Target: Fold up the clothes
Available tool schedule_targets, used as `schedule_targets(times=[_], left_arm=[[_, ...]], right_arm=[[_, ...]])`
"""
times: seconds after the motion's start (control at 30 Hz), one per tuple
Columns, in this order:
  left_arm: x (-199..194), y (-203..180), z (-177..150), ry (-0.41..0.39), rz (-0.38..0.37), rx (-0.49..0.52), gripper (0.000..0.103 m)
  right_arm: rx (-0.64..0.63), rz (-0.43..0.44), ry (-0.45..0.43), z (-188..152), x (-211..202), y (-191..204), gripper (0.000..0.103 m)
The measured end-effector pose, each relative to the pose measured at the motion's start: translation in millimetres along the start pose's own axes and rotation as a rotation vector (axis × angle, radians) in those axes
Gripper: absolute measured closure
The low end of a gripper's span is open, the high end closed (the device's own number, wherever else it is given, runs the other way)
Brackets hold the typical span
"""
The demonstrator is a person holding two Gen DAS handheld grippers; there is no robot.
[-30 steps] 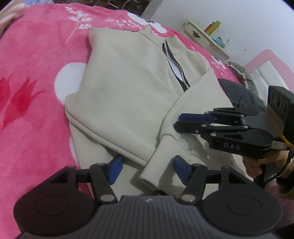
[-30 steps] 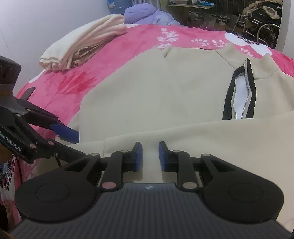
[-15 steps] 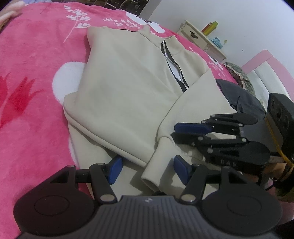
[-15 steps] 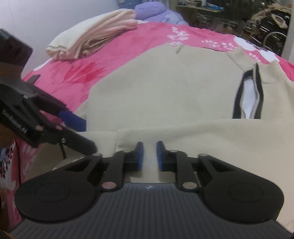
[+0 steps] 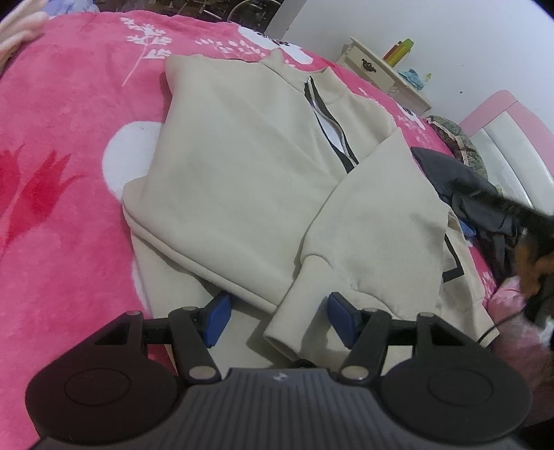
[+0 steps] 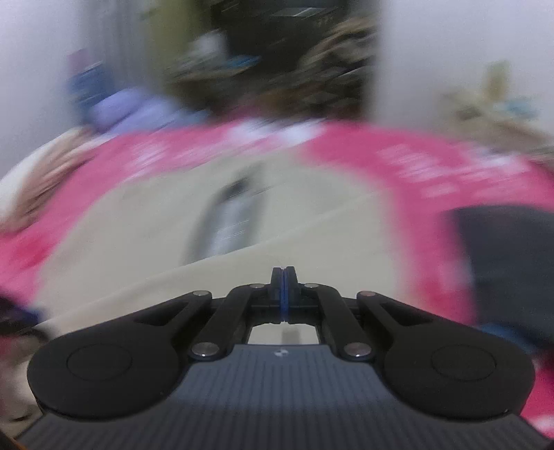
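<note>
Right wrist view is now motion-blurred: the right gripper [image 6: 283, 294] has released the sleeve [image 5: 367, 221], pressed its fingers together on nothing and pulled away. The left gripper [image 5: 275, 316] remains spread around the cuff [image 5: 294, 311] at 6 o'clock. The sweatshirt [image 5: 235, 173] lies on the bed [image 5: 62, 138], sleeve folded across; judged next: the other side.

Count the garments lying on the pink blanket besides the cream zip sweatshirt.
2. A dark grey garment lies bunched at the blanket's right edge beside the sweatshirt; a folded pale cream one sits at the far left corner. Others may be hidden.
</note>
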State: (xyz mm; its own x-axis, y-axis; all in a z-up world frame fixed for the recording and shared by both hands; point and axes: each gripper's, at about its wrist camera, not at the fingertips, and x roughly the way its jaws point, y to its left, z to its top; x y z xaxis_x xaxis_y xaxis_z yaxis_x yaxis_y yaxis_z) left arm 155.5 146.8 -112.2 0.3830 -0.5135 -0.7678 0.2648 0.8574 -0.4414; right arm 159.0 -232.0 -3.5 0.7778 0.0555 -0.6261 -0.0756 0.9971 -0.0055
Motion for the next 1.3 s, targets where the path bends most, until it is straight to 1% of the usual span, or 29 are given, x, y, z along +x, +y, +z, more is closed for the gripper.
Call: schedule_targets(times=[0.03, 0.07, 0.1, 0.13, 0.17, 0.2, 0.23, 0.27, 0.3, 0.37, 0.43, 0.47, 0.53, 0.6, 0.63, 0.67, 0.73, 0.77, 0.83, 0.9, 0.93, 1.03, 1.1, 1.2, 1.23, 1.27, 1.3], left_arm=[[0, -1, 0, -0.001, 0.004, 0.002, 0.04], [0, -1, 0, -0.002, 0.008, 0.004, 0.04], [0, -2, 0, -0.002, 0.012, 0.005, 0.04], [0, -3, 0, -0.002, 0.016, 0.007, 0.04], [0, -4, 0, -0.001, 0.023, 0.009, 0.04], [0, -5, 0, -0.001, 0.031, 0.012, 0.04], [-1, -7, 0, 0.001, 0.04, 0.017, 0.04], [-3, -9, 1, -0.004, 0.056, 0.023, 0.04], [-6, -11, 2, -0.013, 0.079, 0.028, 0.04], [-16, -13, 4, -0.041, 0.098, 0.029, 0.04], [-24, -16, 8, -0.063, 0.09, 0.035, 0.04], [-26, -19, 10, -0.068, 0.089, 0.046, 0.04], [-24, -28, 12, -0.065, 0.093, 0.084, 0.04], [-22, -35, 14, -0.061, 0.095, 0.117, 0.04], [-18, -37, 13, -0.056, 0.096, 0.126, 0.041], [-15, -38, 12, -0.051, 0.097, 0.135, 0.044], [-9, -39, 10, -0.037, 0.094, 0.136, 0.049], [-6, -38, 8, -0.032, 0.092, 0.135, 0.05], [-3, -36, 6, -0.026, 0.092, 0.143, 0.054], [-2, -33, 5, -0.018, 0.093, 0.151, 0.057], [-1, -31, 5, -0.016, 0.09, 0.15, 0.058], [1, -29, 5, -0.016, 0.083, 0.141, 0.058], [2, -29, 4, -0.02, 0.083, 0.15, 0.06], [2, -30, 2, -0.025, 0.083, 0.163, 0.068], [2, -30, 2, -0.027, 0.08, 0.165, 0.075], [2, -30, 2, -0.03, 0.08, 0.165, 0.079], [2, -31, 1, -0.036, 0.084, 0.163, 0.081]], right_arm=[[0.018, -0.094, -0.035, 6, -9, -19, 0.103], [0.032, -0.224, -0.074, 12, -21, -40, 0.103], [0.036, -0.346, -0.093, 15, -29, -55, 0.103], [0.04, -0.467, -0.11, 18, -36, -71, 0.1], [0.05, -0.579, -0.108, 19, -41, -85, 0.097], [0.07, -0.636, -0.093, 19, -43, -97, 0.078], [0.116, -0.668, -0.081, 16, -46, -107, 0.066], [0.176, -0.668, -0.084, 13, -50, -114, 0.052], [0.24, -0.638, -0.098, 7, -55, -119, 0.051], [0.328, -0.528, -0.105, -2, -58, -118, 0.05], [0.395, -0.357, -0.111, -11, -54, -107, 0.05], [0.422, -0.241, -0.096, -15, -50, -100, 0.05], [0.48, 0.018, -0.016, -22, -33, -81, 0.05], [0.545, 0.274, 0.127, -34, -8, -55, 0.051], [0.577, 0.363, 0.205, -43, 3, -41, 0.051], [0.608, 0.449, 0.282, -52, 13, -27, 0.051], [0.657, 0.559, 0.415, -75, 30, -3, 0.051], [0.668, 0.592, 0.46, -85, 36, 8, 0.051], [0.674, 0.629, 0.549, -102, 45, 28, 0.054], [0.685, 0.667, 0.6, -115, 51, 43, 0.057], [0.675, 0.671, 0.604, -117, 52, 50, 0.058], [0.669, 0.673, 0.604, -120, 60, 61, 0.065], [0.675, 0.676, 0.612, -114, 67, 63, 0.068], [0.661, 0.658, 0.606, -105, 72, 71, 0.072], [0.656, 0.651, 0.606, -105, 73, 73, 0.073], [0.648, 0.644, 0.603, -105, 72, 77, 0.075], [0.638, 0.64, 0.598, -105, 71, 77, 0.083]])
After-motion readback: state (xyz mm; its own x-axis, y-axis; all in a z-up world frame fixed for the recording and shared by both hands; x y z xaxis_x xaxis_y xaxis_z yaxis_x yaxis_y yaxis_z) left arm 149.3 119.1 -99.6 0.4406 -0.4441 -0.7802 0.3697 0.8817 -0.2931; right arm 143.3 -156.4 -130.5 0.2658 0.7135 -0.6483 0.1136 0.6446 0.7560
